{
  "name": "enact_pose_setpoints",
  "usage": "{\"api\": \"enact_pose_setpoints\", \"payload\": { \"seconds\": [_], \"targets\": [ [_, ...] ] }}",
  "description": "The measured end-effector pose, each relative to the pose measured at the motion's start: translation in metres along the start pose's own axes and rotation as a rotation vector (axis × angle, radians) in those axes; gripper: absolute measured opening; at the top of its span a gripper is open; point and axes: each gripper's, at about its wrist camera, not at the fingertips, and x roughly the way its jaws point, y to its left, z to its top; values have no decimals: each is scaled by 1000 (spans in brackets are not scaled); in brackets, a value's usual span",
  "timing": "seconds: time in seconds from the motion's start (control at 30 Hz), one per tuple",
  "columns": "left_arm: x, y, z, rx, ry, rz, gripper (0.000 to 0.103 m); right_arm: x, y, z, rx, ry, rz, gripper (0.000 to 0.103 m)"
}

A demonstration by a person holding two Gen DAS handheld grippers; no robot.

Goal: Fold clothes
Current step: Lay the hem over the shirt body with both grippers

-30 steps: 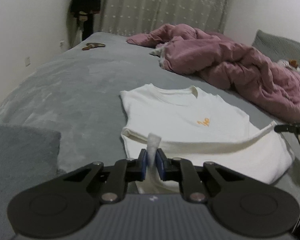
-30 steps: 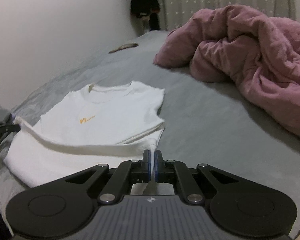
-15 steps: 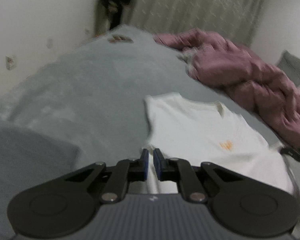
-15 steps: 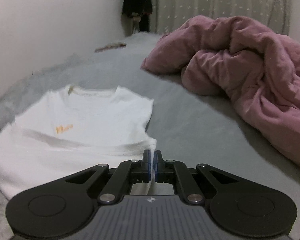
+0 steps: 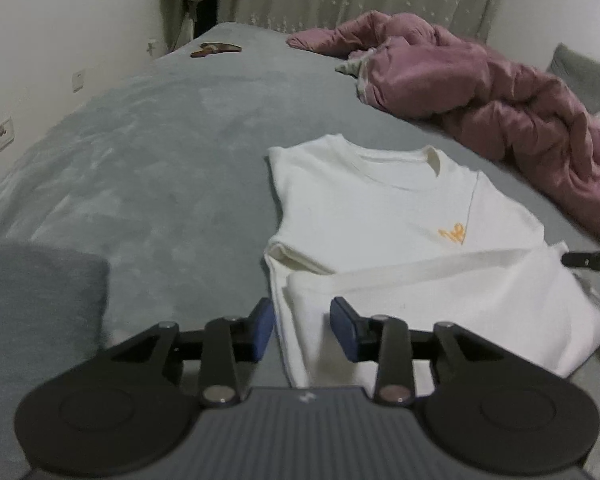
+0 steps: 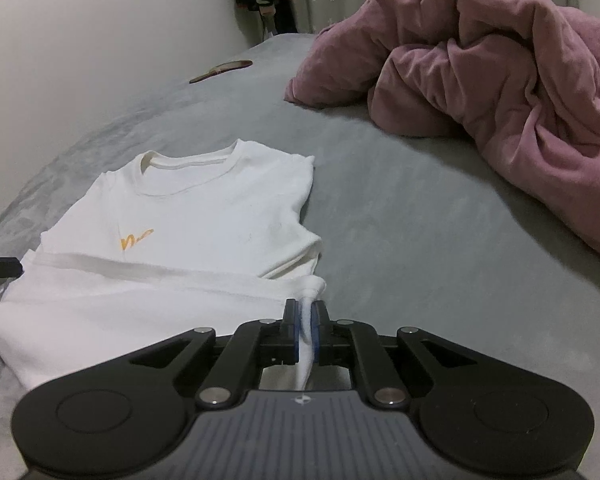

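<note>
The left claw [image 5: 302, 326] is seen released: its blue pads [image 5: 346, 330] have just been opening and now stand apart, with the near corner of the white T-shirt [image 5: 380, 216] lying slack between them, untouched by either pad. The right claw [image 6: 306, 330] is clenched on the opposite near corner, a pinch of white cloth being gripped tightly between its pads and bunched just ahead of them.

The step in hand is judged to be the laying-down of the bottom fold. For it to be done well, the right corner should be let go only once it rests flat on the layer beneath, level with the corner already released, so that the folded edge runs straight across the chest. Both claws should then be drawn back low and clear, so that no cloth is dragged along.

The T-shirt is spread on the grey bed [image 5: 160, 152], collar away from the claws, with a small orange mark [image 5: 454, 234] on the chest. Its sleeves appear to be tucked in, and the lower part has been brought up over the body, its hem lying as a pale band just below the mark. The cloth looks soft and thick, and a little rumpled at the gripped corner. A pink quilt [image 6: 500, 80] is heaped well apart from it, farther up the bed.
</note>
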Motion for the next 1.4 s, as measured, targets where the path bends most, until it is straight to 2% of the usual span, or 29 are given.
{"api": "enact_pose_setpoints", "payload": {
  "seconds": [0.07, 0.13, 0.33, 0.6, 0.83, 1.1, 1.27, 1.4],
  "targets": [
    [5, -8, -1, 44, 4, 35, 18, 1, 0, 0, -1, 2, 3, 9],
    [8, -15, -2, 85, 3, 71, 13, 1, 1, 0, -9, -1, -2, 9],
    [-2, -26, -9, 158, -63, 137, 8, -4, 6, 1, -38, -40, -25, 7],
    [-11, -32, -14, 192, -99, 183, 8, -6, 18, 1, -92, -58, -49, 7],
    [-8, -20, -1, 114, -113, 183, 8, -4, 18, 2, -87, -73, -68, 6],
    [4, -30, 1, 153, -151, 283, 8, 7, 22, 6, -78, -93, -112, 6],
    [23, -31, -4, 175, -89, 310, 8, 17, 22, 3, -69, -50, -130, 5],
    [23, -29, -1, 155, -106, 312, 8, 21, 25, 2, -77, -43, -151, 5]
  ]
}}
